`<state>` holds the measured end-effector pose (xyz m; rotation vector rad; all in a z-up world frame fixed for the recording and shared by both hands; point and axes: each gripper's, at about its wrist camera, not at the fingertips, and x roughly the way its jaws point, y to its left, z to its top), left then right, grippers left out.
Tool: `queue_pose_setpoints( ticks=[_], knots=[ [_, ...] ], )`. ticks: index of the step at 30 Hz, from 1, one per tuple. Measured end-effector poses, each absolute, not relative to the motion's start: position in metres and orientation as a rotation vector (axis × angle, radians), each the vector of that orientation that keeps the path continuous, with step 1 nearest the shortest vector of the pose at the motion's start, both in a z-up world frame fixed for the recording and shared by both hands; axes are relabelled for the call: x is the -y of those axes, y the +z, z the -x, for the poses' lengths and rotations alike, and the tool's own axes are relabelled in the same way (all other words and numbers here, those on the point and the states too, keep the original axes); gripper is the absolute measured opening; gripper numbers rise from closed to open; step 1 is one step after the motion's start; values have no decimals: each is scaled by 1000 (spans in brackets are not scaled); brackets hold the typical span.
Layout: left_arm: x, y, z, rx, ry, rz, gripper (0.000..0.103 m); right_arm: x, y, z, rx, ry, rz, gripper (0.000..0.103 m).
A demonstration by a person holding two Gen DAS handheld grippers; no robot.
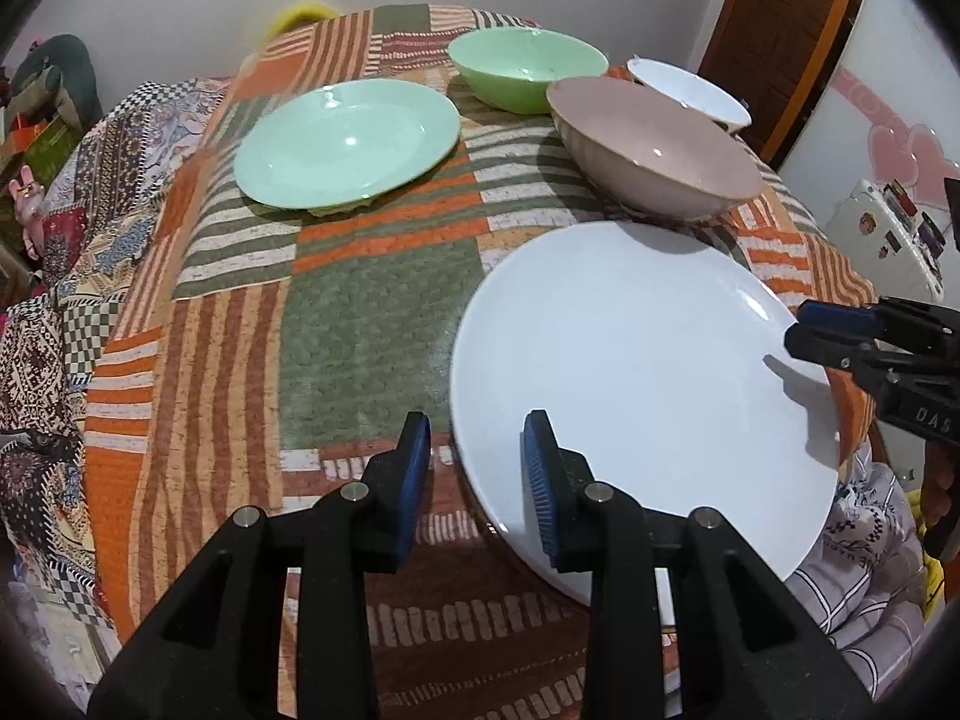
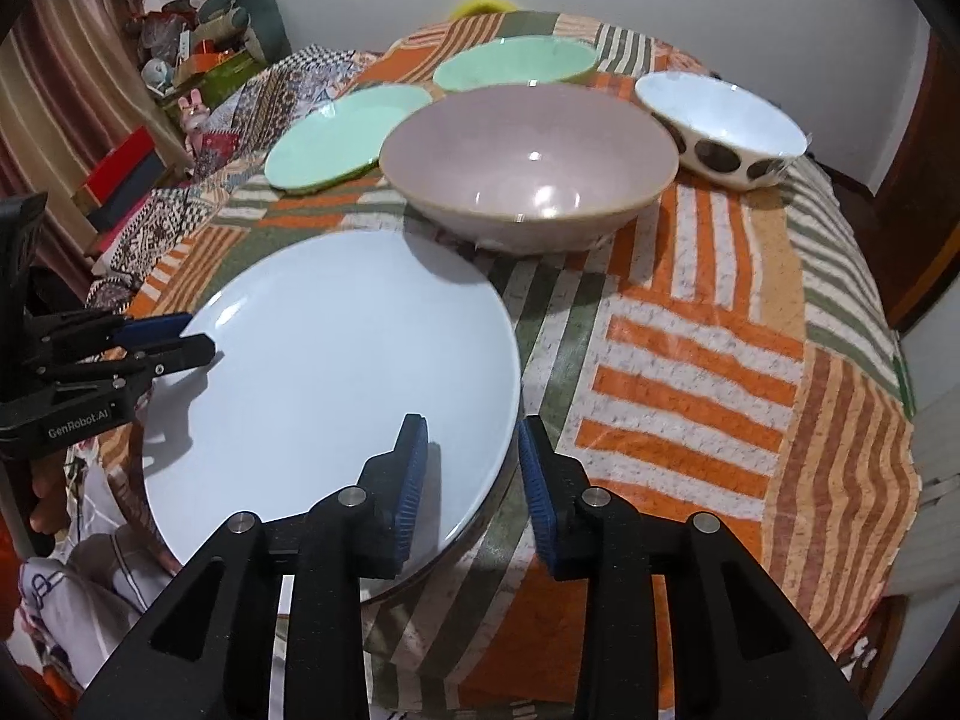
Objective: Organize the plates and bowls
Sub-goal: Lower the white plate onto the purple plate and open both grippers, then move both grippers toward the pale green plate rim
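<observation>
A large white plate (image 1: 648,372) (image 2: 336,372) lies at the near edge of the table, part of it sticking out past the edge. My left gripper (image 1: 477,426) (image 2: 198,335) straddles the plate's left rim, and its blue pads stand apart from the rim on both sides. My right gripper (image 2: 471,423) (image 1: 801,327) straddles the right rim the same way, with a gap at each pad. Behind the plate stand a pink bowl (image 1: 654,144) (image 2: 528,156), a green bowl (image 1: 522,66) (image 2: 516,63), a green plate (image 1: 348,138) (image 2: 342,132) and a white bowl with brown dots (image 2: 720,114) (image 1: 690,90).
A striped orange, green and white cloth (image 1: 360,300) (image 2: 690,360) covers the table. A patterned quilt (image 1: 90,180) lies to the left, with cluttered boxes and toys (image 2: 198,42) behind it. A wooden door (image 1: 780,30) and a white fridge (image 1: 888,228) stand to the right.
</observation>
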<state>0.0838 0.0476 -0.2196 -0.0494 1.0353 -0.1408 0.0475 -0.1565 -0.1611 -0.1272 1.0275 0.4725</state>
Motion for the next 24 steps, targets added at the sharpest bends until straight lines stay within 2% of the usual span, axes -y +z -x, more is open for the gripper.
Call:
queue_pose_setpoints(
  ticks=[6,12,14,16,18,24],
  knots=[
    [-63,-199,-83,-976,-93,60,35,150,-135,-49,-949,494,125,36],
    [-83,-166,-86,-866,-16,47,44,129,-107,-57,-851,532,131,43],
    [-91,-157,-89,-835,7,47,45,121,-98,-65,-820,547,128,43],
    [-98,-150,-93,-814,20,58,54,114,-92,-72,-803,564,118,43],
    [-107,-144,-98,-783,38,64,58,106,-88,-81,-790,577,111,43],
    [-130,-141,-122,-766,69,76,58,82,-89,-106,-780,592,129,43]
  ],
)
